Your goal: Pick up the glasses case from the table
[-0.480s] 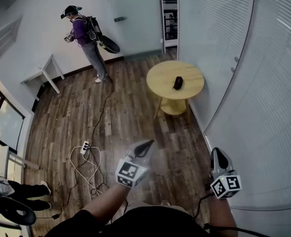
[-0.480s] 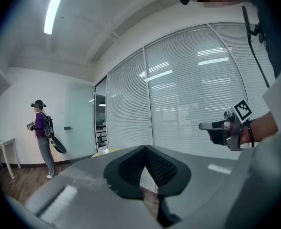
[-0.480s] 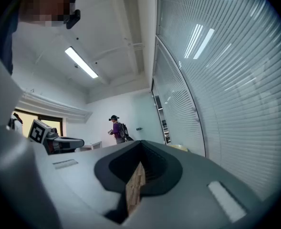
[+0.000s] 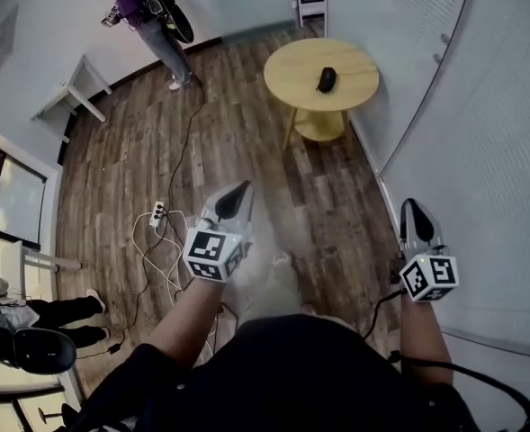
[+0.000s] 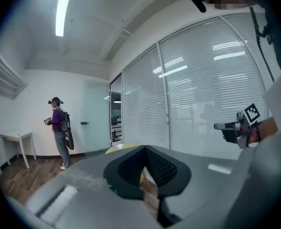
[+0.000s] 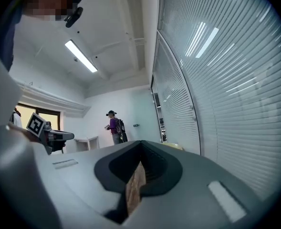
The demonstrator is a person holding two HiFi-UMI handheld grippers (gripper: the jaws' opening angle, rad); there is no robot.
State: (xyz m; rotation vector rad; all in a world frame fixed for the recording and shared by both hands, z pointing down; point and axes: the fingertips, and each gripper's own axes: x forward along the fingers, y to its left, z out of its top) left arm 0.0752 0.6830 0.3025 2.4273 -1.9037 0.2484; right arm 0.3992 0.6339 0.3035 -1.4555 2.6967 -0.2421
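Observation:
The black glasses case (image 4: 327, 79) lies on a round yellow table (image 4: 287, 70) at the far end of the room, well ahead of both grippers. My left gripper (image 4: 239, 190) is held out over the wooden floor with its jaws shut and nothing between them. My right gripper (image 4: 412, 207) is at the right, close to the glass wall, also shut and holding nothing. In the left gripper view the jaws of the left gripper (image 5: 145, 149) meet, with the table's edge (image 5: 123, 147) just beyond them. The right gripper view shows the right gripper (image 6: 140, 143) likewise shut.
A person with a backpack (image 4: 143, 7) stands at the far wall beside a small white table (image 4: 67, 93). A power strip and cables (image 4: 161, 219) lie on the floor to the left. A curved glass wall with blinds (image 4: 480, 106) runs along the right. A chair (image 4: 22, 349) and someone's legs (image 4: 67, 313) are at the lower left.
The head view has shifted: the table and case lie nearer the top edge and look slightly larger. Both grippers show higher in the picture, still shut.

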